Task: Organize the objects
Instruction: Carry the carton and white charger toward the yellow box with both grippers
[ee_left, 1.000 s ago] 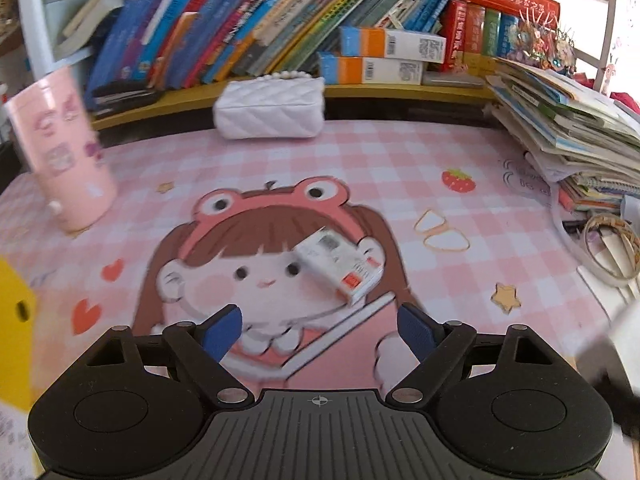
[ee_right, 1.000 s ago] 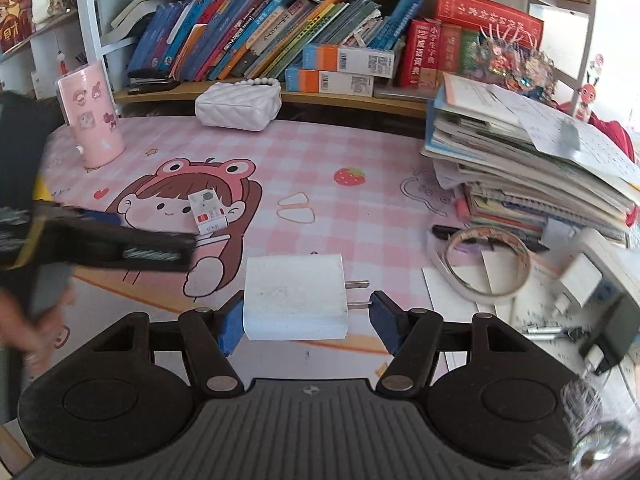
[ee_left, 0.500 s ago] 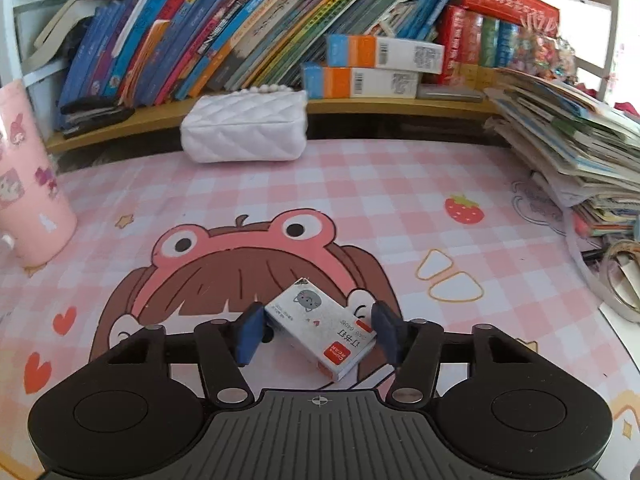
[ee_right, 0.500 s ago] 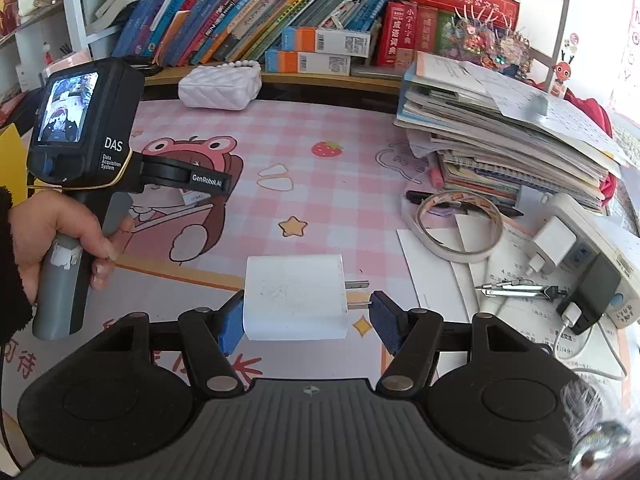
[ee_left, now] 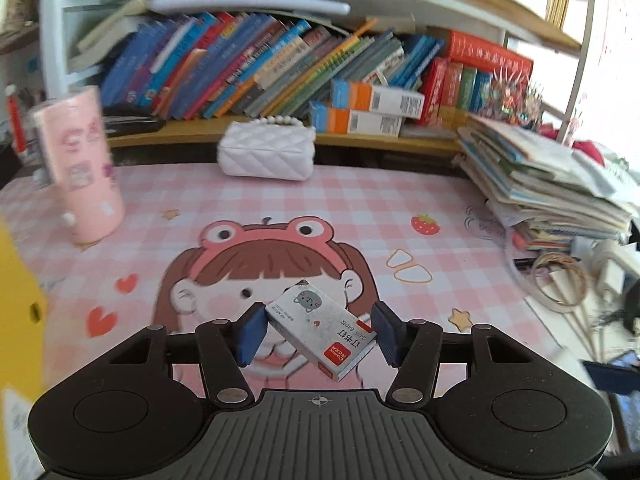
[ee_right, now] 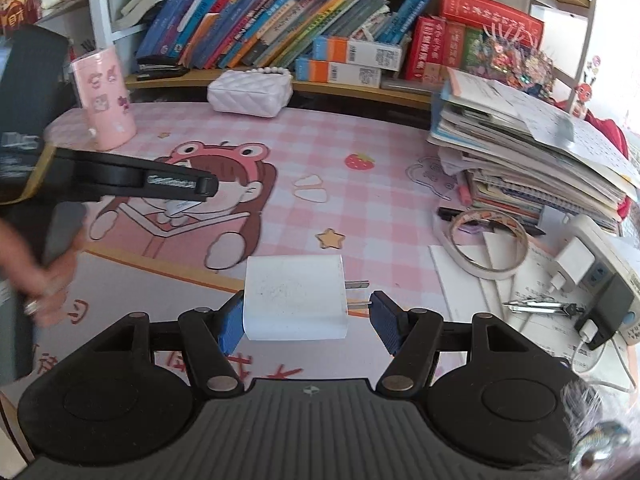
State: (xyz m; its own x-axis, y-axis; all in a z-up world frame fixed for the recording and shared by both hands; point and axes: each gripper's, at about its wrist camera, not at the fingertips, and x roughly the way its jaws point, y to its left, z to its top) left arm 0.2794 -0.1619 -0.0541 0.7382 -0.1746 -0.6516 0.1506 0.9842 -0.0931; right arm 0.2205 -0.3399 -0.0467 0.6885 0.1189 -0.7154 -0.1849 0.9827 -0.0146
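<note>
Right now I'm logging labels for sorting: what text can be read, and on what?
"订书钉" and "24/6": on the small staple box in the left gripper.
Book spines, orange-and-blue boxes, pink cup: print too blurred or small.
White charger: no print visible.

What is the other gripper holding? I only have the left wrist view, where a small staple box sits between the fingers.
Observer: The right gripper holds a white charger block, prongs pointing toward its right finger.
Operator: Is the box off the mat?
Observer: In the right wrist view the box hangs under the left gripper's finger, clear of the pink mat.
Operator: Anything on the right beyond my view?
Observer: A power strip with a white adapter plugged in, beside a tape roll.
</note>
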